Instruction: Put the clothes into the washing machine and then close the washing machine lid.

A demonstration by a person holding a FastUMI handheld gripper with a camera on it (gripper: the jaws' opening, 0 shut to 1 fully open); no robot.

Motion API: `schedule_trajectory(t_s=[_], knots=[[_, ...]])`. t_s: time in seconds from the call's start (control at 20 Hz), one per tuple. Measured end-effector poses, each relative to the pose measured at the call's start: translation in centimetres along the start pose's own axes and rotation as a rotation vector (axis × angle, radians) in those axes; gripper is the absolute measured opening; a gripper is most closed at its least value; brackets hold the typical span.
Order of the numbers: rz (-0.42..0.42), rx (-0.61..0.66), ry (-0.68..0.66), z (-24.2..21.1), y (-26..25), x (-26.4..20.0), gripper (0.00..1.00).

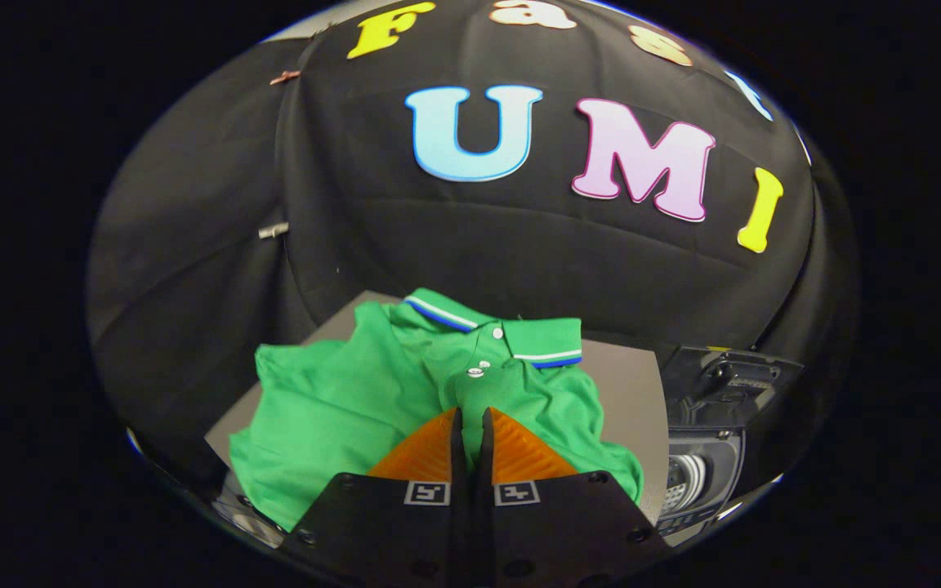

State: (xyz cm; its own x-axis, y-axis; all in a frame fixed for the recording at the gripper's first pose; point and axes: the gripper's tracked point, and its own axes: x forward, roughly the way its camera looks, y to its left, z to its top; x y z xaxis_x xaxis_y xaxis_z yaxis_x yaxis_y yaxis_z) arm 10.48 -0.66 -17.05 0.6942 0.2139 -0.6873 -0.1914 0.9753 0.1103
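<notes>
a polo shirt (356,408) lies spread on a table (630,384), its collar on the far side toward the booth's wall. the gripper (470,425) sits at the shirt's near edge, its two fingers drawn together on a raised fold of the shirt front. a washing machine (707,457) stands right of the table.
</notes>
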Motion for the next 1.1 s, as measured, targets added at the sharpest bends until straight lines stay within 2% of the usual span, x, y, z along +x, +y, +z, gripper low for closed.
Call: schedule_trajectory(t_s=[0.15, 0.4, 0.75, 0.9, 1.1], knots=[[0.009, 0.048, -0.005, 0.9, -0.8, -0.9, 0.05], [0.003, 0.016, -0.021, 1.9, -2.6, -2.3, 0.05], [0.09, -0.058, -0.022, 2.1, -4.9, -3.8, 0.05], [0.127, -0.046, -0.023, 2.1, -7.2, -4.5, 0.05], [0.128, -0.039, 0.007, 1.6, -12.5, -5.5, 0.05]])
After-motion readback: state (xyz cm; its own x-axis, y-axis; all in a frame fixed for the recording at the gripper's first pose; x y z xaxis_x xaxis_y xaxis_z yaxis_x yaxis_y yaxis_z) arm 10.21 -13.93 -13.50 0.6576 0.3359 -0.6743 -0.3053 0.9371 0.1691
